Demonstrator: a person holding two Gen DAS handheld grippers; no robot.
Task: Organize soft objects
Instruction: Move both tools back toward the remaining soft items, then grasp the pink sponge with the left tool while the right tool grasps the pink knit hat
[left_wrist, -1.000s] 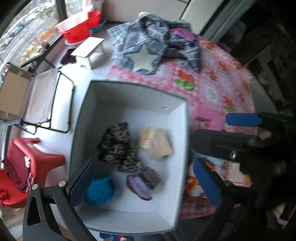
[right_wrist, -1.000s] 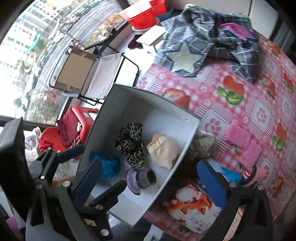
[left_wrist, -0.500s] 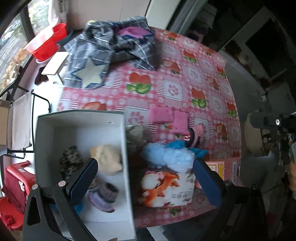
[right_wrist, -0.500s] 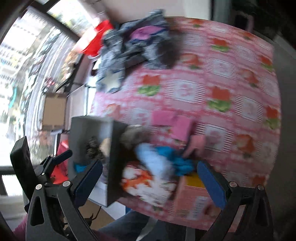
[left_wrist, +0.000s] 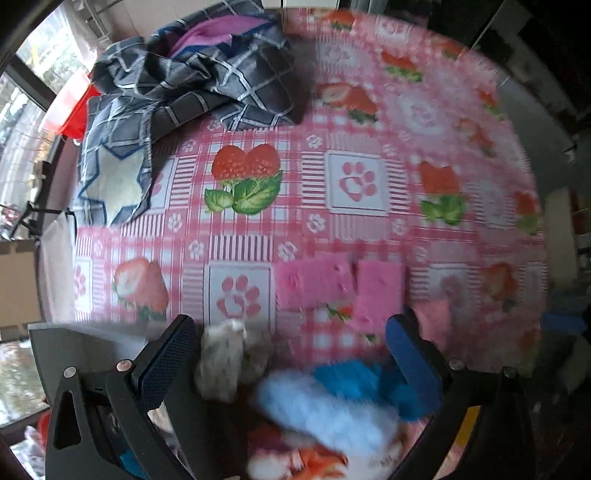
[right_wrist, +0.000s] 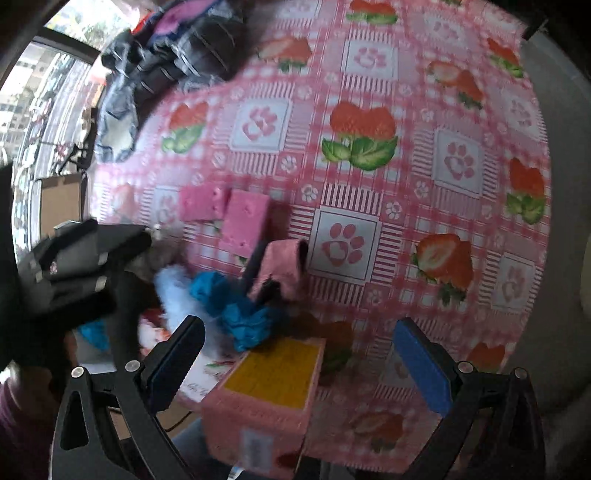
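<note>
My left gripper (left_wrist: 291, 354) is open and empty, low over a pile of soft things: a grey-white fluffy piece (left_wrist: 225, 358), a pale blue fluffy piece (left_wrist: 317, 410) and a bright blue cloth (left_wrist: 351, 380). Two pink sponges (left_wrist: 314, 280) (left_wrist: 380, 295) lie just beyond on the strawberry tablecloth (left_wrist: 354, 184). The grey box's rim (left_wrist: 74, 332) shows at the lower left. My right gripper (right_wrist: 299, 362) is open and empty above a pink and yellow carton (right_wrist: 273, 387). In the right wrist view the left gripper (right_wrist: 85, 258) sits at the left, near the blue cloth (right_wrist: 236, 310), a pink soft roll (right_wrist: 284, 269) and the sponges (right_wrist: 243, 218).
A checked grey blanket (left_wrist: 177, 99) with a star lies heaped at the table's far left. A printed tissue pack (left_wrist: 295, 458) lies under the pile. A cardboard box (left_wrist: 14, 280) and red tubs (left_wrist: 70, 110) stand beyond the table's left edge.
Both grippers have swung right, from over the grey box to over the tablecloth, and dropped closer to the pile. The box has slid out of view to the lower left. Both stay open.
</note>
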